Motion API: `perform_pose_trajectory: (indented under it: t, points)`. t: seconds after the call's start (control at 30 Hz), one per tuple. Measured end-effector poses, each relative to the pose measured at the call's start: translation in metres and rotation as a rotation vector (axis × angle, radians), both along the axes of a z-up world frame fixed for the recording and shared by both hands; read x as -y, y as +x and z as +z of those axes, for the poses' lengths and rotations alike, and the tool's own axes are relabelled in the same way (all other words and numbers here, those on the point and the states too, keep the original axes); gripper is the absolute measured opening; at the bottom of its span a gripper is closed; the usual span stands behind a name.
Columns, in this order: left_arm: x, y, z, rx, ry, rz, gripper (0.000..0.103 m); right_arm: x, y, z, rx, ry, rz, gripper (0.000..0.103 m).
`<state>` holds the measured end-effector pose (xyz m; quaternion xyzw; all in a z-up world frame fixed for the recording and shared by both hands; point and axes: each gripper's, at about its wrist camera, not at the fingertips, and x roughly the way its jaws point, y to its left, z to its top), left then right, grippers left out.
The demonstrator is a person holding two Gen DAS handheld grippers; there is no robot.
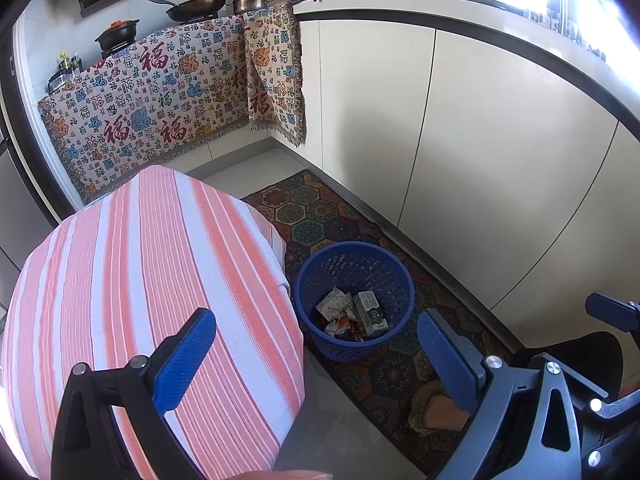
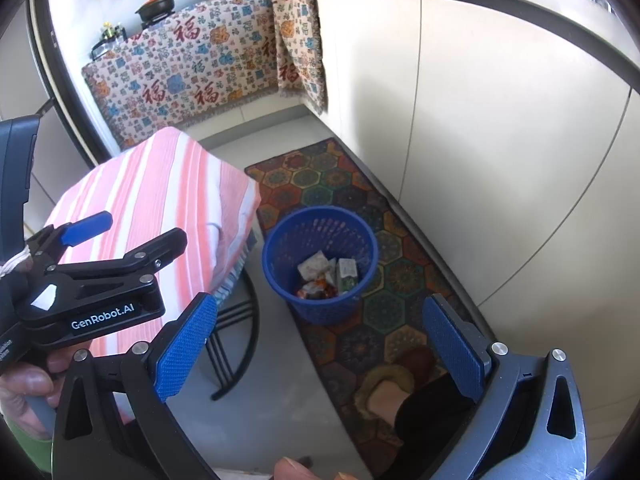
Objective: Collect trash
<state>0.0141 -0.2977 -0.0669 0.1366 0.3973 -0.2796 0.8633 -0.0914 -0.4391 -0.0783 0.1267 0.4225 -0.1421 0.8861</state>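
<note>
Both tools gape wide and hold nothing: the left gripper and the right gripper frame the lower half of each view. The striped table at left looks bare. In the centre, ahead between the fingers, the blue basket already holds a milk carton and wrappers. Collecting seems near done; next calls for spotting any leftover trash.

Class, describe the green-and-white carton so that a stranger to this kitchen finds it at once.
Start at the patterned floor mat beside the cream cabinets. On it stands a blue mesh basket. Among the crumpled wrappers inside, the carton is the only boxy item, at the right.
</note>
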Motion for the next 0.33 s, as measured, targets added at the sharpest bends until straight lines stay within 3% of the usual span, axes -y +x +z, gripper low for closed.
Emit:
perform_pose_trajectory:
  t: [0.33]
  points:
    - [-0.0041, 0.0003, -0.0005, -0.007, -0.013, -0.019, 0.102, 0.0003, 0.0029, -0.0024, -0.013, 0.008, -0.004, 0.103]
